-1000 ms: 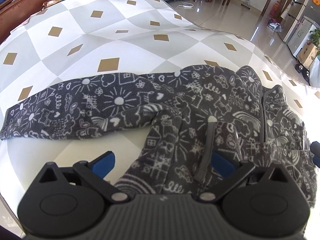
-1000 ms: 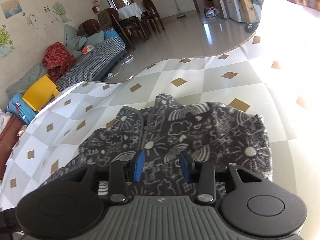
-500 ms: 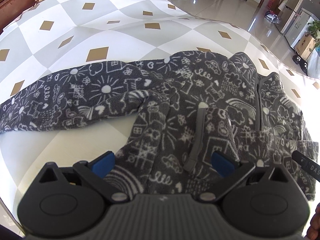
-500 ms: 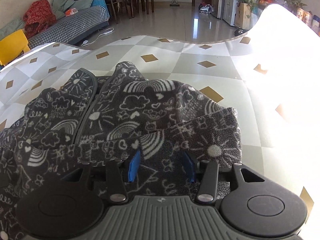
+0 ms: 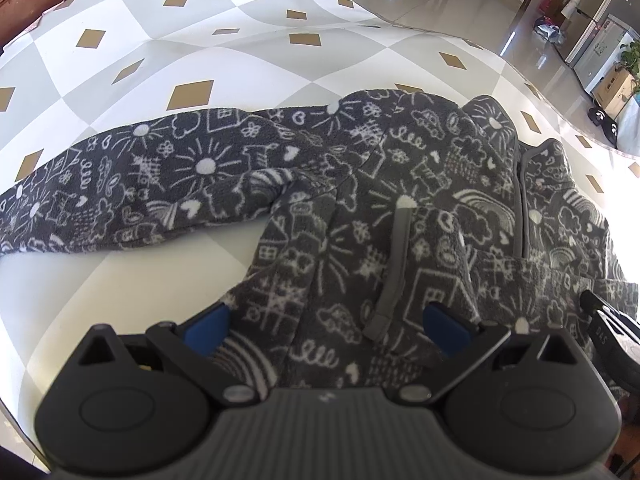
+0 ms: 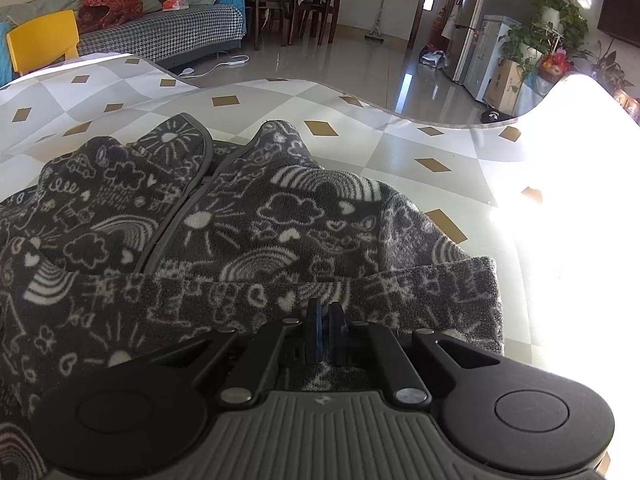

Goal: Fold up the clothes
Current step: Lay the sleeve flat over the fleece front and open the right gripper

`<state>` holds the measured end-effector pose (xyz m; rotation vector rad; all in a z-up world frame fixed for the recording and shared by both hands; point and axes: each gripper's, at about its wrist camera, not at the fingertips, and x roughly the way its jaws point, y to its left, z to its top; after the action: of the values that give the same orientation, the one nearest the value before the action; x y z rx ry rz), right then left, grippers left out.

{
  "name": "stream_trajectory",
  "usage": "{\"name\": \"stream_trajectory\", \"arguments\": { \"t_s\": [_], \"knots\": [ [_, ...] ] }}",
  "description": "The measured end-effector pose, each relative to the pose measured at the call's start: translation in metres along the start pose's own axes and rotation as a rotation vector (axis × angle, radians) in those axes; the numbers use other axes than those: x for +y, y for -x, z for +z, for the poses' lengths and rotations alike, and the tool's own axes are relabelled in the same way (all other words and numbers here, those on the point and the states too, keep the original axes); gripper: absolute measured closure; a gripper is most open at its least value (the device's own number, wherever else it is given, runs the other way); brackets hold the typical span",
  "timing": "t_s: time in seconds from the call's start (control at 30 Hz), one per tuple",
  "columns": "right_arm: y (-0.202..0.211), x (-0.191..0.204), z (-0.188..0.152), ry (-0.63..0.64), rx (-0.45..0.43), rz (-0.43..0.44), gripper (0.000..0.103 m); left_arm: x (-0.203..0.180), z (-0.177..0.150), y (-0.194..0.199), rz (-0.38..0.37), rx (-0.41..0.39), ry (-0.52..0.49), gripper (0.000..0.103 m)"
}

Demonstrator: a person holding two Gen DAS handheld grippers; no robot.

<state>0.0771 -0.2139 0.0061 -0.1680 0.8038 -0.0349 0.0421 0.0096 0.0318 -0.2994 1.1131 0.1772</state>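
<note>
Left wrist view first: the left tool [image 5: 324, 322] hangs over the jacket [image 5: 360, 208], its blue pads wide apart, straddling the near hem with nothing pinched. The jacket lies front-up on the checkered surface [image 5: 160, 52], one sleeve [image 5: 120, 184] stretched out flat to the left, zipper [image 5: 520, 200] running away toward the collar. A grey pocket trim [image 5: 394, 268] sits right between the spread pads. At the right edge, a black tip of the right tool [image 5: 600, 312] pokes in on the fabric.

Over to the right wrist view: the right tool [image 6: 325, 322] has just snapped together, and its jaws look clamped on the folded sleeve band [image 6: 360, 292] lying across the chest of the jacket [image 6: 280, 220]. The fleece bunches right up against the pads. My read is that this grip is there to carry or straighten the sleeve over the body, while the left one waits, open, to take the hem. The collar [image 6: 224, 148] points at the far edge, glare washing out the surface [image 6: 440, 152] on the right.
</note>
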Motion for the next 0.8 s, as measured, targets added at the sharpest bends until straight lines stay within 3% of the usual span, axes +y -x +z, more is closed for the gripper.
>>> {"name": "stream_trajectory", "arguments": {
  "t_s": [0.17,0.33,0.57,0.67,0.8],
  "knots": [
    [-0.002,-0.001,0.004,-0.027,0.007,-0.002,0.101,0.001,0.001,0.000,0.001,0.001,0.007,0.000],
    [0.013,-0.002,0.015,-0.104,-0.011,0.112,0.099,0.008,0.007,0.003,0.027,-0.033,0.029,0.000],
    [0.027,0.023,0.018,-0.080,-0.003,0.362,0.070,0.015,0.008,0.001,0.040,-0.021,0.055,0.000],
    [0.028,0.033,0.017,-0.065,0.005,0.390,0.063,0.015,0.008,0.001,0.041,-0.020,0.056,0.000],
    [0.020,0.044,0.009,-0.009,0.021,0.358,0.062,0.015,0.008,0.000,0.043,-0.017,0.059,0.000]
  ]
}}
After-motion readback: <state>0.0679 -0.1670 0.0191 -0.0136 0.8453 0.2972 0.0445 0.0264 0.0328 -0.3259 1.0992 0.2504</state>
